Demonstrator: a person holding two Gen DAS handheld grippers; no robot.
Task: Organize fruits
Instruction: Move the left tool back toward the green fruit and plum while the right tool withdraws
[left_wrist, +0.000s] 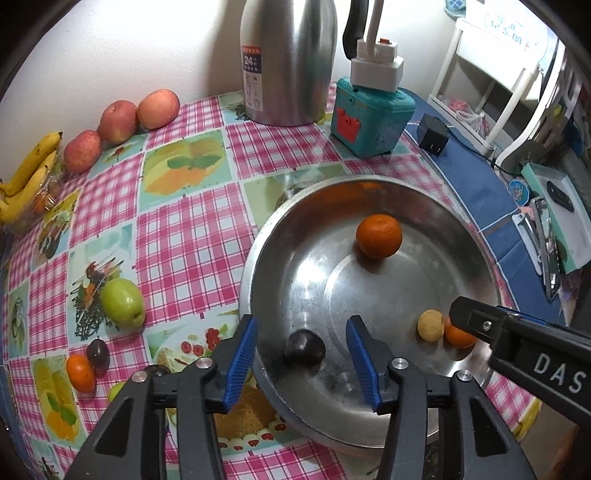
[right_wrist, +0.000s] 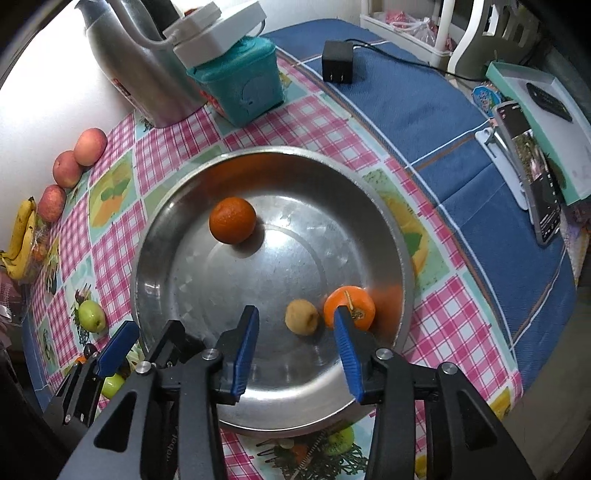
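Observation:
A steel basin sits on the checked tablecloth. In it lie a large orange, a small yellow fruit, a small orange and a dark plum. My left gripper is open, its jaws on either side of the plum above the basin's near rim. My right gripper is open and empty over the basin, just before the yellow fruit and small orange.
On the cloth left of the basin lie a green apple, a small orange, a dark plum, three red apples and bananas. A steel flask and teal box stand behind.

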